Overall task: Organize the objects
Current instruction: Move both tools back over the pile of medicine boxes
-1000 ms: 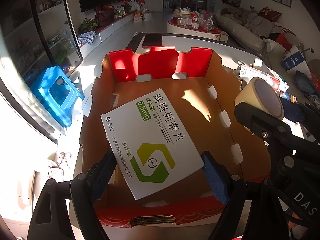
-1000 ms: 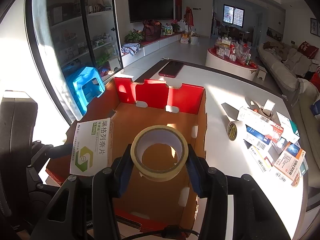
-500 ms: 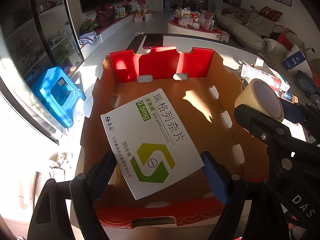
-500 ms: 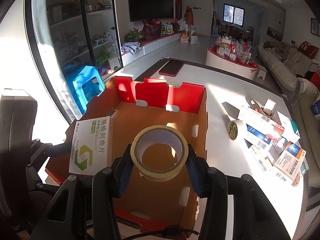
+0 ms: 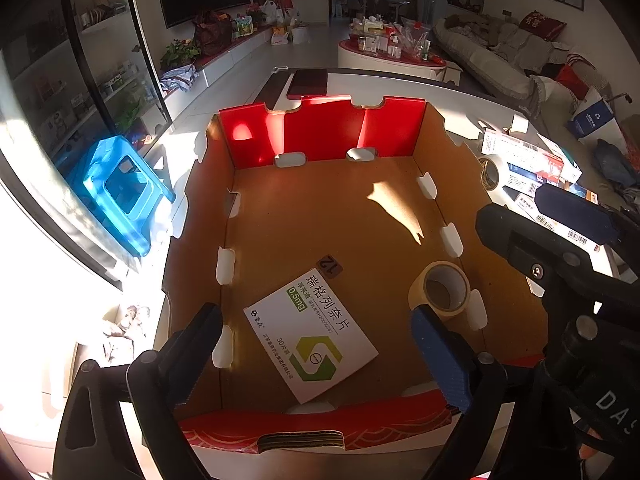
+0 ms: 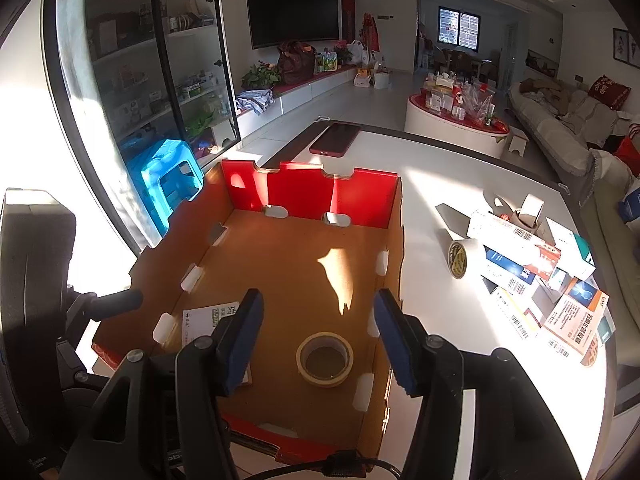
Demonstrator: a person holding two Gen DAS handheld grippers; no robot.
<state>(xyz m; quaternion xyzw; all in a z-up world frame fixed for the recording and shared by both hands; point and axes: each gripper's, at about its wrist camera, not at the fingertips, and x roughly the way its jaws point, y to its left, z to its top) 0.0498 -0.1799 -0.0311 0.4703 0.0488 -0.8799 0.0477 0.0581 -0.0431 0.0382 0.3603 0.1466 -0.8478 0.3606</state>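
Note:
An open cardboard box [image 5: 394, 132] with red end walls stands on the white table, also in the right wrist view [image 6: 362, 196]. On its floor lie a white medicine box with green print [image 5: 310, 330] and a roll of beige tape [image 5: 440, 292]. The right wrist view shows the tape [image 6: 325, 359] flat on the floor and a corner of the medicine box [image 6: 210, 317]. My left gripper [image 5: 320, 358] hangs above the medicine box, jaws opening, nothing between the pads. My right gripper [image 6: 318, 338] hovers above the tape, jaws opening, pads clear of it.
A pile of medicine boxes [image 6: 536, 276] and a second tape roll [image 6: 460, 258] lie on the table right of the cardboard box. A dark red phone [image 6: 335, 139] sits at the far table edge. A blue stool [image 6: 168, 184] stands on the floor to the left.
Both grippers let go: the medicine box dropped from the left jaws and the tape roll from the right jaws onto the cardboard box floor. Both jaws stand wider now.

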